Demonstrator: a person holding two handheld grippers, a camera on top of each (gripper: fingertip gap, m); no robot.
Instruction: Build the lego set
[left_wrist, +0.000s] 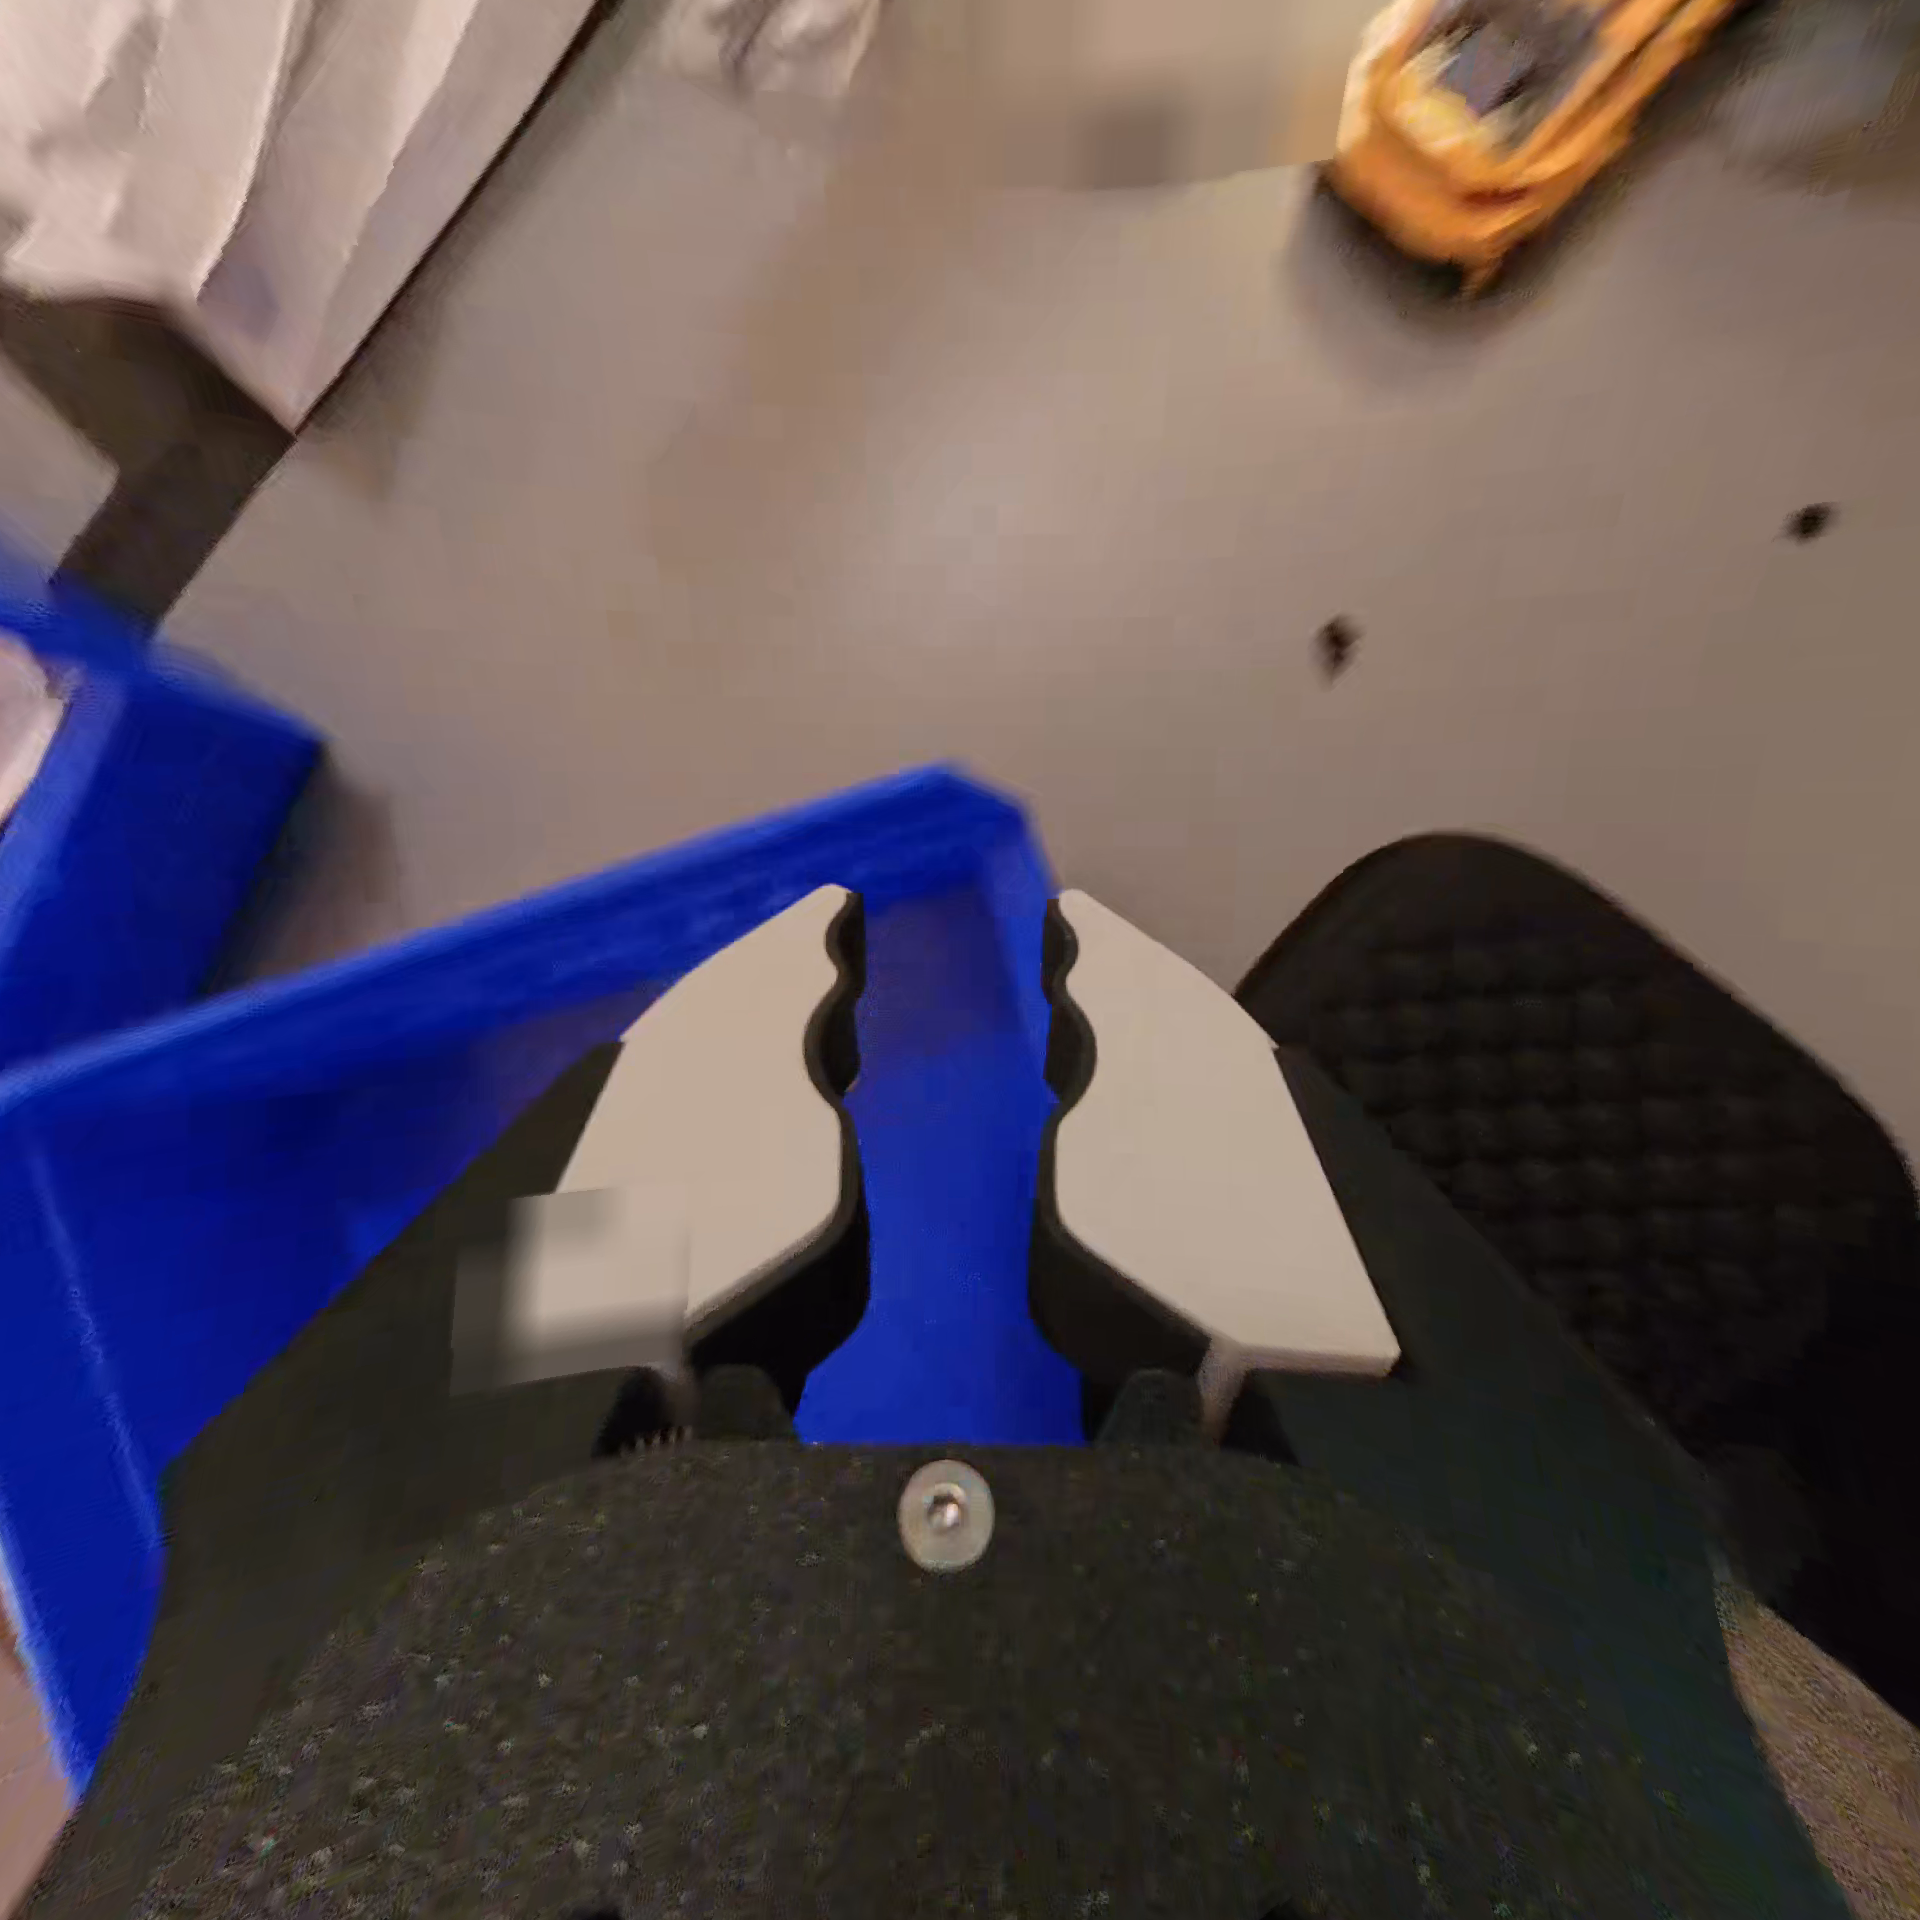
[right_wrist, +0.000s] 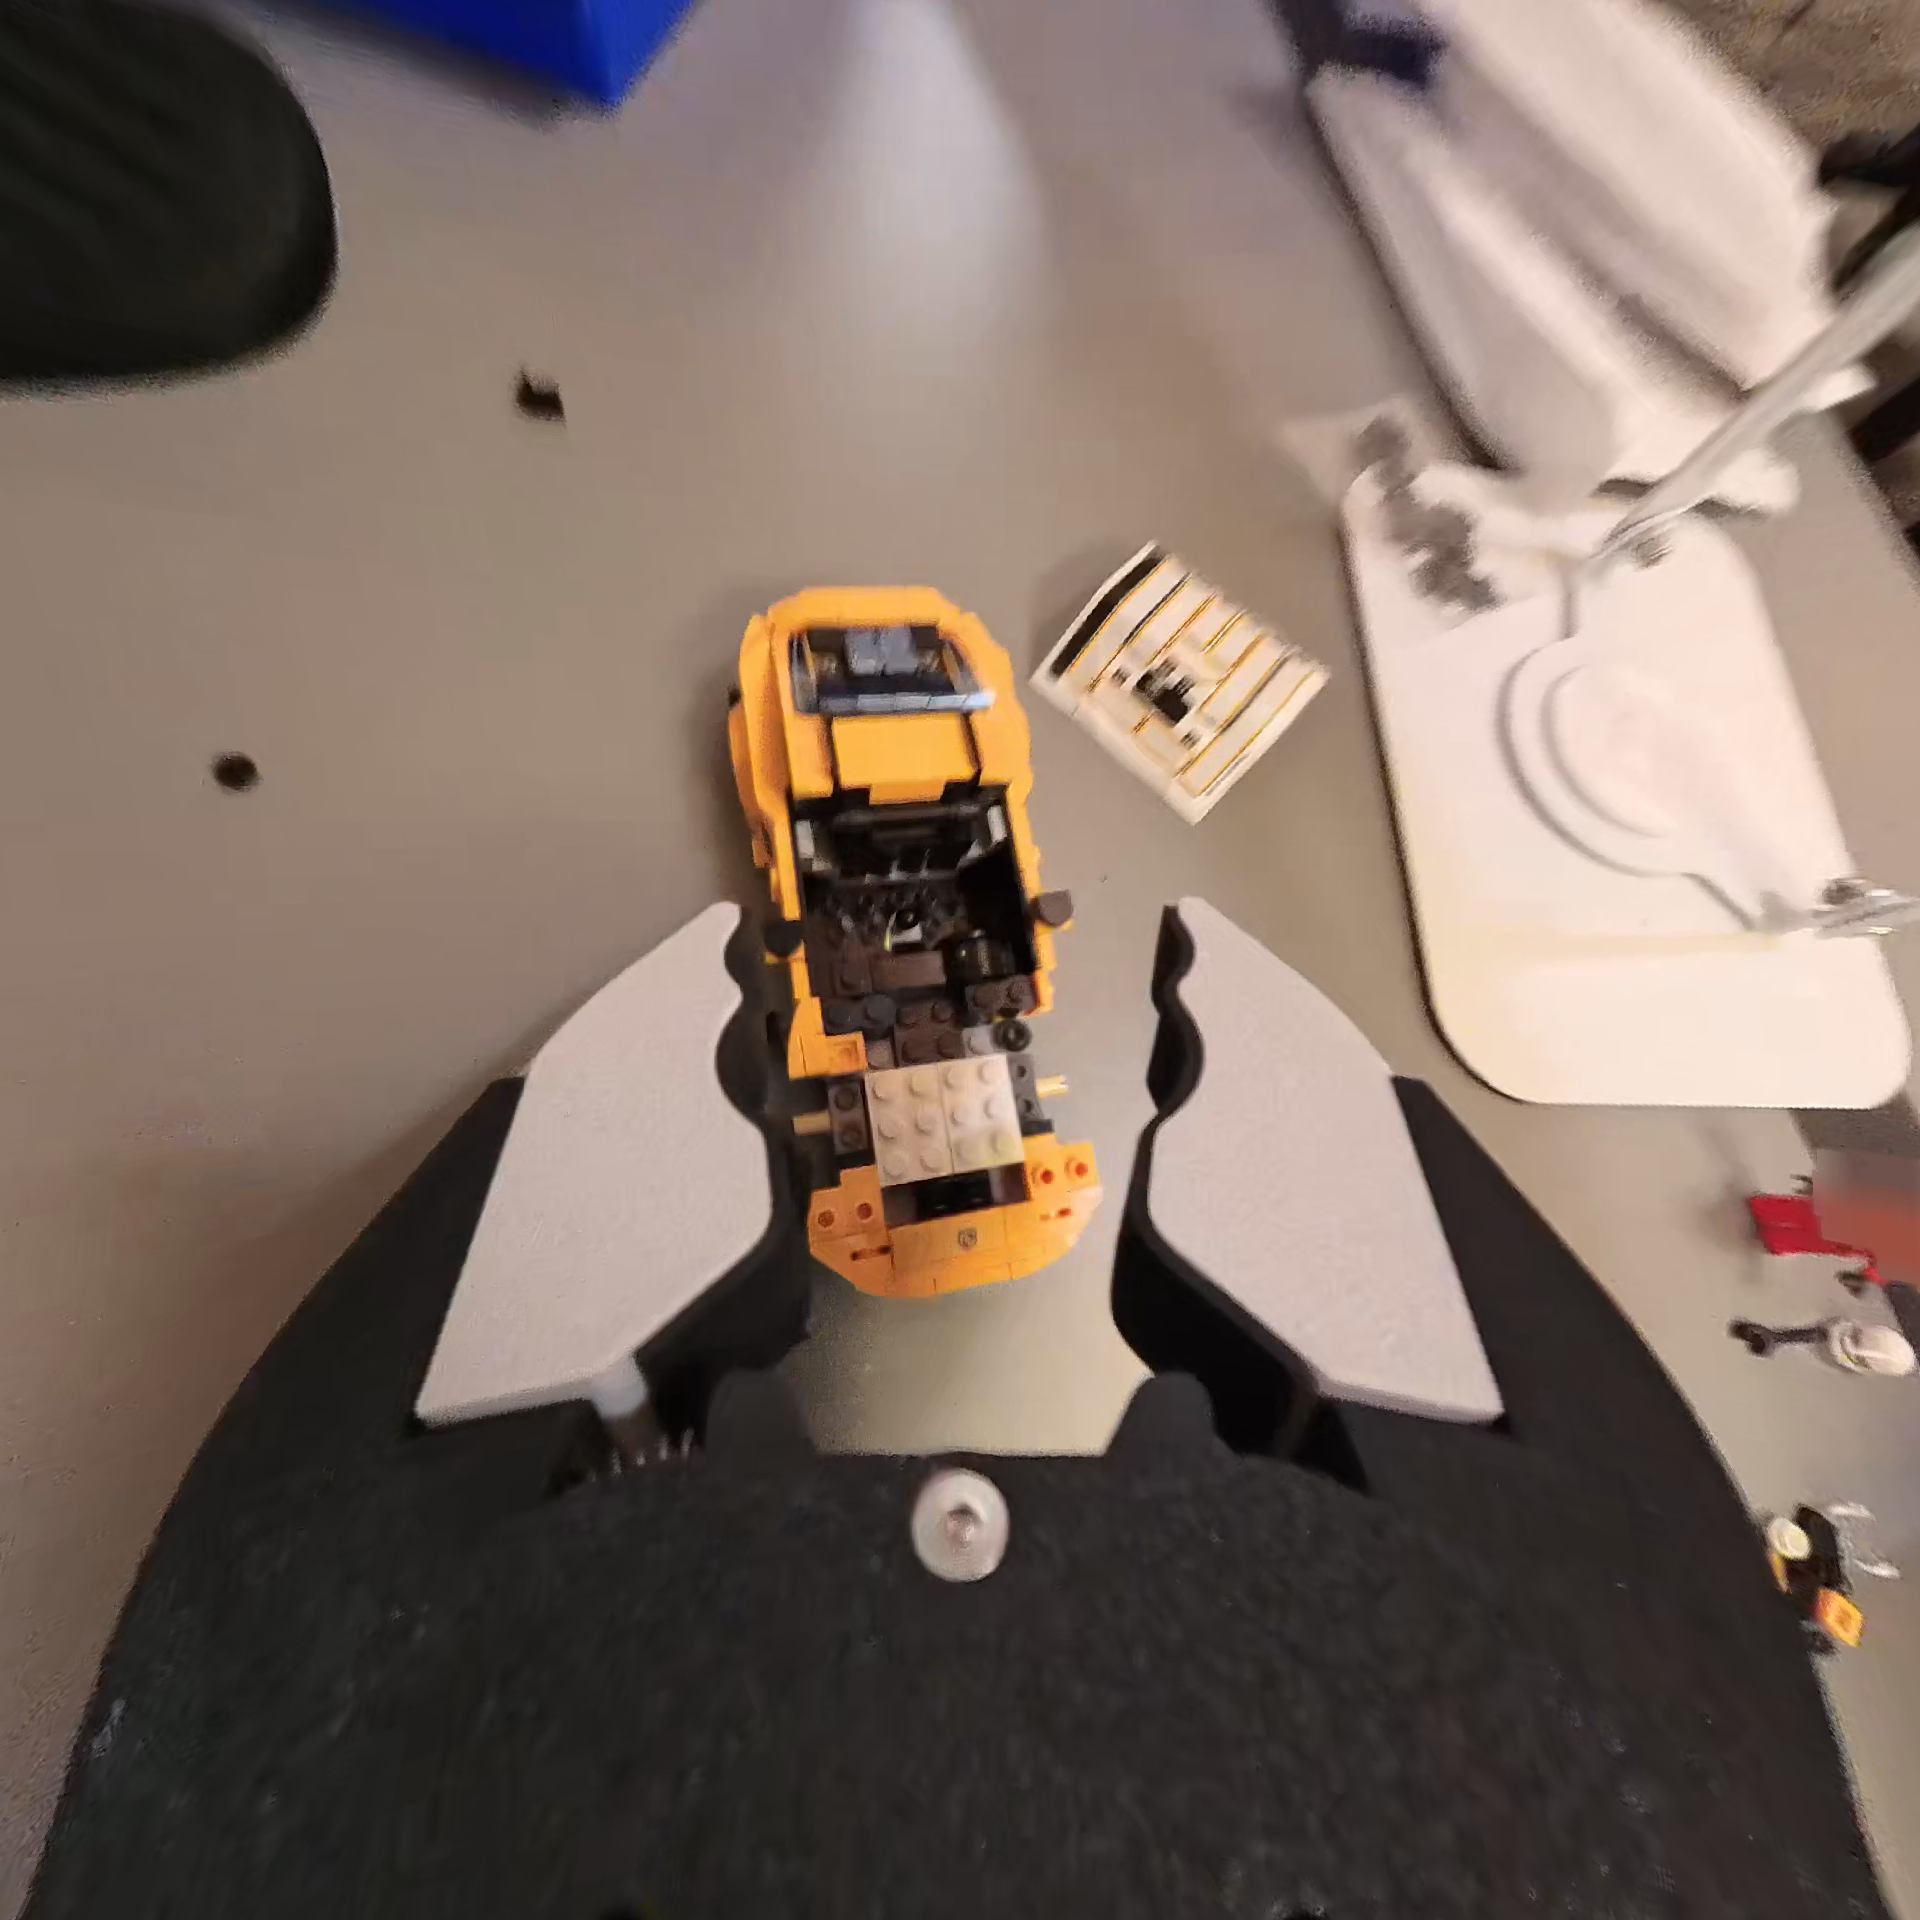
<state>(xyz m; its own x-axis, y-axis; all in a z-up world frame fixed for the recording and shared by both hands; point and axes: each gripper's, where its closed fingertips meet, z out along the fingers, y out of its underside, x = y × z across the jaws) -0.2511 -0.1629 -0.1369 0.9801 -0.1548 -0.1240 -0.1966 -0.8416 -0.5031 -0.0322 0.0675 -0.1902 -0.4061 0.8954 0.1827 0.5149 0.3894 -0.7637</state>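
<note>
Left gripper: jaws parted, straddling corner of blue plastic bin, contact unclear through blur. Right gripper: jaws spread wide, hovering over part-built orange brick car, apart from it. Car on grey worktop, mid-surface, roof open. Striped sticker sheet beside it; white lamp base near worktop's right edge.

A grey tabletop with 2 dark holes is seen; a black mesh chair seat lies near its edge.
</note>
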